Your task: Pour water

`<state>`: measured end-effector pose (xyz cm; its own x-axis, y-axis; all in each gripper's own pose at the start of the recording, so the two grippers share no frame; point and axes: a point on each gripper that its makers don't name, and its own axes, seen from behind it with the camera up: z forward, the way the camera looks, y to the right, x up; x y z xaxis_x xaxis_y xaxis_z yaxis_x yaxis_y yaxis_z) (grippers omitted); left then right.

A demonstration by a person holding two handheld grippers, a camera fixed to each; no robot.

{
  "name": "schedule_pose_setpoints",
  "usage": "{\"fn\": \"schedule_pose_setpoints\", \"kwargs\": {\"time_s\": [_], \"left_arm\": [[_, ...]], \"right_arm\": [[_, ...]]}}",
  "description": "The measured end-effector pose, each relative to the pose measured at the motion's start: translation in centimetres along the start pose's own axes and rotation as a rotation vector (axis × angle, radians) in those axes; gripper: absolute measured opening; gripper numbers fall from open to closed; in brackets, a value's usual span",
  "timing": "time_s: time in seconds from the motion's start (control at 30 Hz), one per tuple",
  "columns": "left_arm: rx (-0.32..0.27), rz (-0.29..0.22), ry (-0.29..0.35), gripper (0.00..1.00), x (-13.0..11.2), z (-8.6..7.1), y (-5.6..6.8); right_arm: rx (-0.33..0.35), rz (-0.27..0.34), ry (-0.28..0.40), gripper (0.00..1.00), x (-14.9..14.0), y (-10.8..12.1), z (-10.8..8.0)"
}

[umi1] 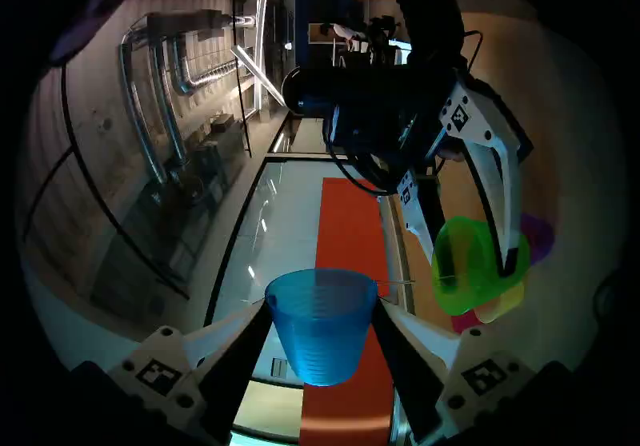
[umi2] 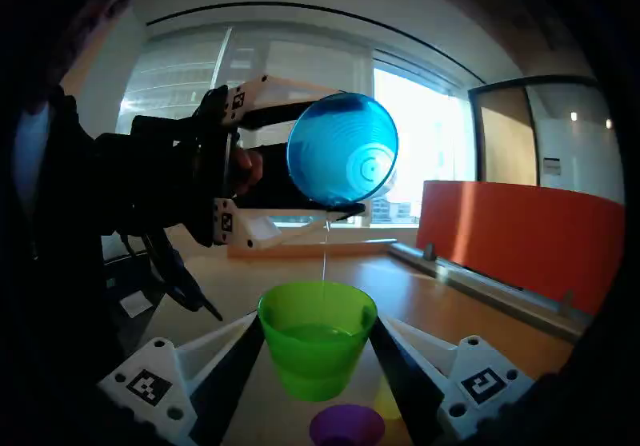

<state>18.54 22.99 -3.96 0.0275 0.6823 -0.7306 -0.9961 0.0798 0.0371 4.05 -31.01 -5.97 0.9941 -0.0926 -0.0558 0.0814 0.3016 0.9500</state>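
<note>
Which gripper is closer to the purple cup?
Right. The right gripper, holding the green cup, is close above the purple cup. The left gripper is higher and farther off, tipping the blue cup over the green one.

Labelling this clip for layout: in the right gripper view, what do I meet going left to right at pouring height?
The person's hand → blue cup → orange partition.

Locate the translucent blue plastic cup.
In the right gripper view, the translucent blue plastic cup is upper centre, tipped, clamped in the left tool, directly above the translucent green plastic cup.
</note>
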Motion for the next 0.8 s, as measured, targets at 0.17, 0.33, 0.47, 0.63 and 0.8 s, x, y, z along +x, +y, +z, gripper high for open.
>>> {"fn": "schedule_pose_setpoints", "kwargs": {"time_s": [0.17,0.33,0.47,0.63,0.8], "left_arm": [[0.003,0.004,-0.001,0.85,-0.07,-0.04,-0.13],[0.004,0.008,-0.002,0.85,-0.09,-0.1,-0.13],[0.005,0.009,-0.001,0.85,-0.03,-0.13,-0.12],[0.007,0.013,0.0,0.85,0.08,-0.15,-0.16],[0.007,0.012,0.0,0.85,0.08,-0.22,-0.16]], "right_arm": [[0.0,0.003,0.001,0.9,-0.06,-0.02,0.05],[0.0,0.001,0.0,0.9,-0.04,-0.06,0.12],[0.0,0.001,0.001,0.9,0.06,-0.11,0.19],[0.0,-0.002,-0.001,0.9,0.08,-0.16,0.22],[0.0,-0.004,-0.001,0.9,0.13,-0.17,0.23]]}}
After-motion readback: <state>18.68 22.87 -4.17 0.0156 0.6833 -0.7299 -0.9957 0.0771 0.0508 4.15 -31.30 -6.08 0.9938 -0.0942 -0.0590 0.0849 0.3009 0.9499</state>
